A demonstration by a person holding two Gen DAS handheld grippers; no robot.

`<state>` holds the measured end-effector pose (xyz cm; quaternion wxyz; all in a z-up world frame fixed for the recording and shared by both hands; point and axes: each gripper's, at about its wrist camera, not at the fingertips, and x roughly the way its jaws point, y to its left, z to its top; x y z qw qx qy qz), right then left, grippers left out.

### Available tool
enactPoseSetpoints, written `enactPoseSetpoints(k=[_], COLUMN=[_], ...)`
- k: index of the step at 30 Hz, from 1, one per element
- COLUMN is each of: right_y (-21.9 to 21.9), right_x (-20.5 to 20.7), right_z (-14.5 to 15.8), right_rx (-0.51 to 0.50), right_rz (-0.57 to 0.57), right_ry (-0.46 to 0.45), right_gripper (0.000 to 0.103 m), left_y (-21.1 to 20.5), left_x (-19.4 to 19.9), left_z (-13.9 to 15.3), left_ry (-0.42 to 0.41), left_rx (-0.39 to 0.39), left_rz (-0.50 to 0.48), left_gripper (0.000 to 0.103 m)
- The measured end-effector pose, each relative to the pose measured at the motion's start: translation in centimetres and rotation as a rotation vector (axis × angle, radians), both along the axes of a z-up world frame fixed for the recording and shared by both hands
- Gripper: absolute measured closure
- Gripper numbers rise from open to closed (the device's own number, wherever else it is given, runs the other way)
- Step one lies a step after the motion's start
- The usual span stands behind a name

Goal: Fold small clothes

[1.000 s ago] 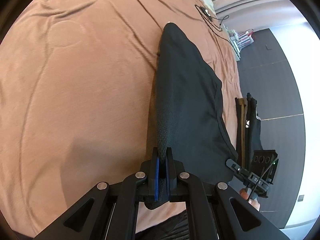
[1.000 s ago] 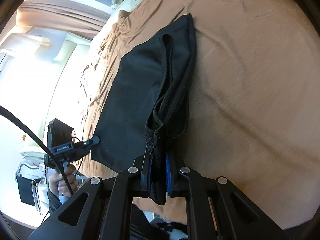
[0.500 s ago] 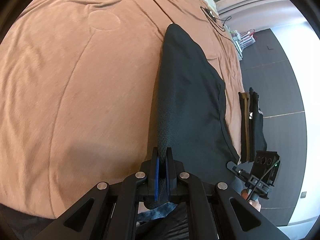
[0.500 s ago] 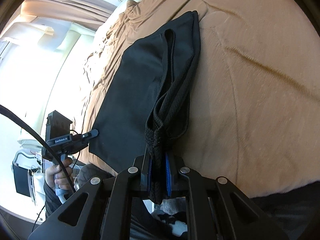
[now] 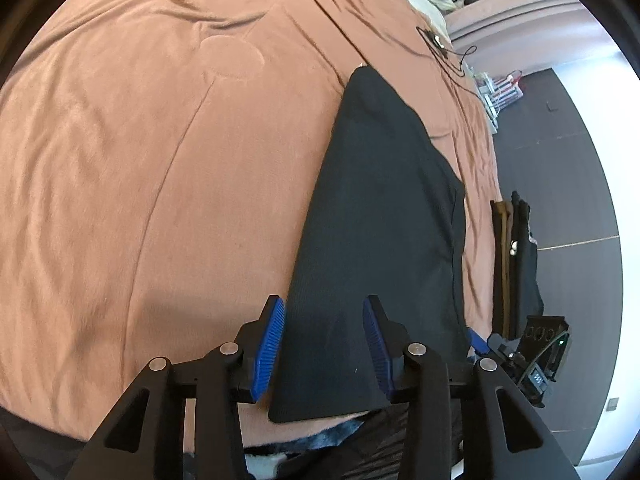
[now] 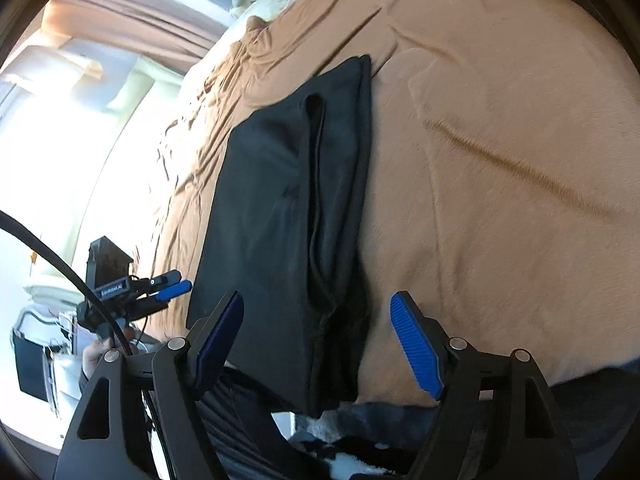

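A black garment [image 5: 384, 232] lies flat and folded lengthwise on the brown bedspread [image 5: 140, 160], its near end at the bed's front edge. My left gripper [image 5: 324, 344] hovers over that near left corner; its jaws are opening and the blue pads [image 5: 272, 340] no longer touch the cloth. In the right wrist view the same garment [image 6: 288, 220] shows its bunched folded edge running down the middle. My right gripper [image 6: 316, 344] stands over its near end, jaws opening wide, the cloth lying loose between the pads [image 6: 416, 344].
A stack of folded dark clothes [image 5: 516, 264] sits past the bed's right side above dark floor. A black cable [image 5: 444, 52] lies at the far end of the bedspread [image 6: 500, 160]. A hand holds the other gripper [image 6: 132, 292] at the left of the right wrist view.
Both grippers were shut on the garment's near edge and have let it go. The lifted fold has dropped flat onto the bed, and both pairs of jaws now stand apart.
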<state>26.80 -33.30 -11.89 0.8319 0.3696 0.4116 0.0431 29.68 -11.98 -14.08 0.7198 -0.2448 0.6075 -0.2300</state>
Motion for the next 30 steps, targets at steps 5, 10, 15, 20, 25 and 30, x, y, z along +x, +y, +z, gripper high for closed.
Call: enactPoseSetpoints(k=[5, 10, 15, 20, 25, 30], right_y=[-0.7, -1.9, -2.7, -3.4, -4.1, -4.8], right_x=[1.0, 2.7, 5.0, 7.8, 10.9, 13.0], right_z=[-0.7, -1.8, -2.5, -3.1, -3.9, -4.4], right_rx=[0.012, 0.034, 0.056, 0.086, 0.102, 0.122], right_rz=[0.012, 0.022, 0.041, 0.072, 0.095, 0.114], right_ry=[-0.012, -0.023, -0.019, -0.027, -0.031, -0.035], right_gripper=[0.028, 0.028, 0.029, 0.03, 0.032, 0.036], left_y=[-0.1, -0.4, -1.1, -2.1, -3.0, -3.5], left_x=[1.6, 3.6, 5.8, 7.7, 9.8, 11.7], left_z=[-0.4, -0.7, -1.2, -1.9, -2.5, -2.4], left_ry=[-0.001, 0.0, 0.006, 0.017, 0.032, 0.023], left_rx=[-0.008, -0.011, -0.004, -0.002, 0.009, 0.003], left_rz=[0.012, 0.019, 0.015, 0.003, -0.007, -0.009], left_gripper=[0.061, 0.061, 0.061, 0.061, 0.061, 0.061])
